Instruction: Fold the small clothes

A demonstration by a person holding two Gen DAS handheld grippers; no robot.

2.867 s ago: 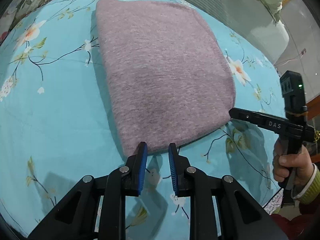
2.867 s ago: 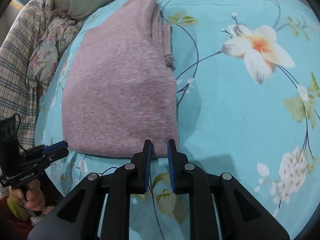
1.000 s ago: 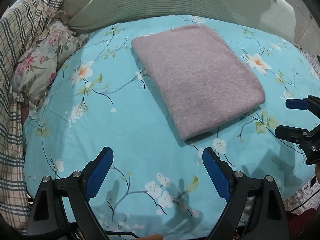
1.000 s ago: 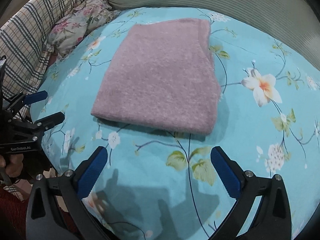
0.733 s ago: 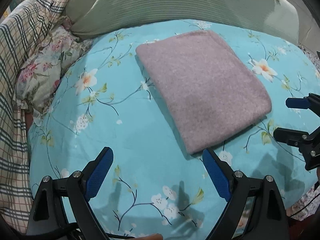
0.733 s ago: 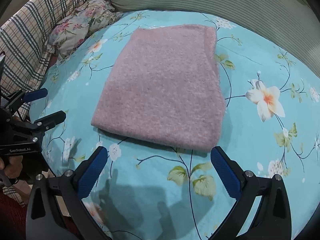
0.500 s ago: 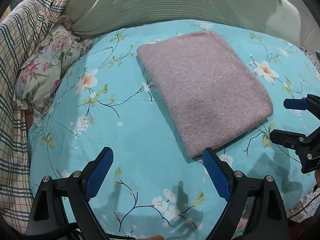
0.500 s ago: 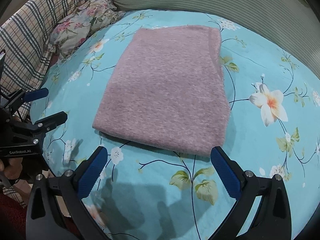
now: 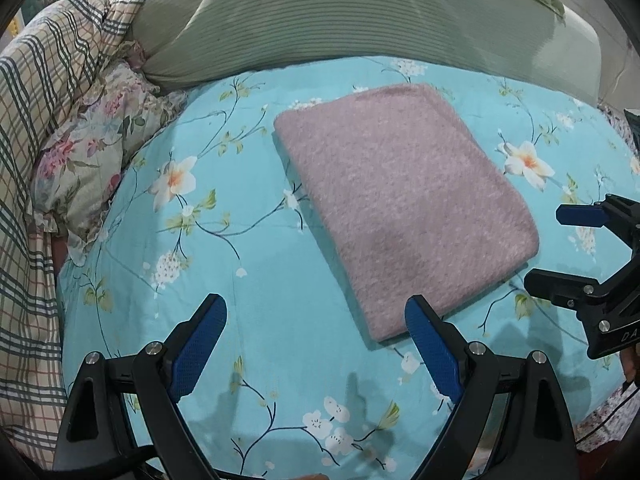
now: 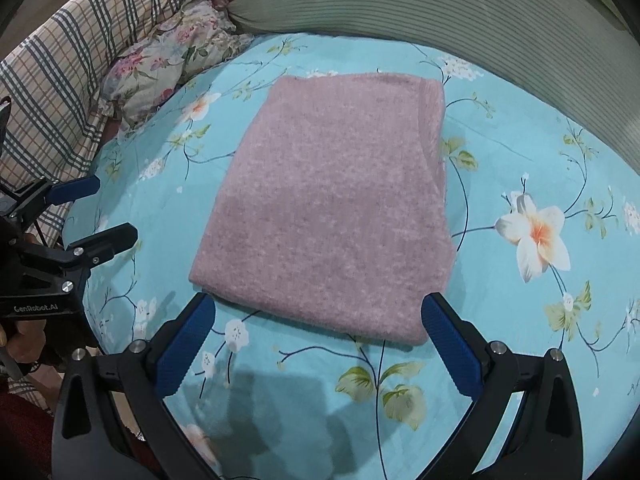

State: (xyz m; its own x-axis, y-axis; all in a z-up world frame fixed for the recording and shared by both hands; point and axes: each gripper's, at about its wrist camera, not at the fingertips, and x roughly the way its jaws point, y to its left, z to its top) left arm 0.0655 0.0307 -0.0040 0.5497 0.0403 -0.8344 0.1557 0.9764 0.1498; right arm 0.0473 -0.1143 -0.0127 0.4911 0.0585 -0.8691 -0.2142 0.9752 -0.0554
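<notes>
A mauve knitted garment [image 9: 400, 208] lies folded into a flat rectangle on the turquoise floral bedsheet [image 9: 248, 264]; it also shows in the right wrist view [image 10: 332, 216]. My left gripper [image 9: 316, 344] is open and empty, held above the sheet near the garment's near left corner. My right gripper [image 10: 316, 340] is open and empty, just short of the garment's near edge. Each gripper shows in the other's view: the right one [image 9: 568, 248] at the right edge, the left one [image 10: 96, 208] at the left edge.
A green ribbed pillow [image 9: 320, 12] lies along the far side of the bed. A plaid quilt [image 9: 44, 92] and a floral pillow [image 9: 92, 152] are bunched at the left. The bed's near edge is just below the grippers.
Both grippers, shut at the garment's near edge 2.9 s ago, opened and pulled back. Over the last second they have eased forward a little toward the folded garment, which has not moved.
</notes>
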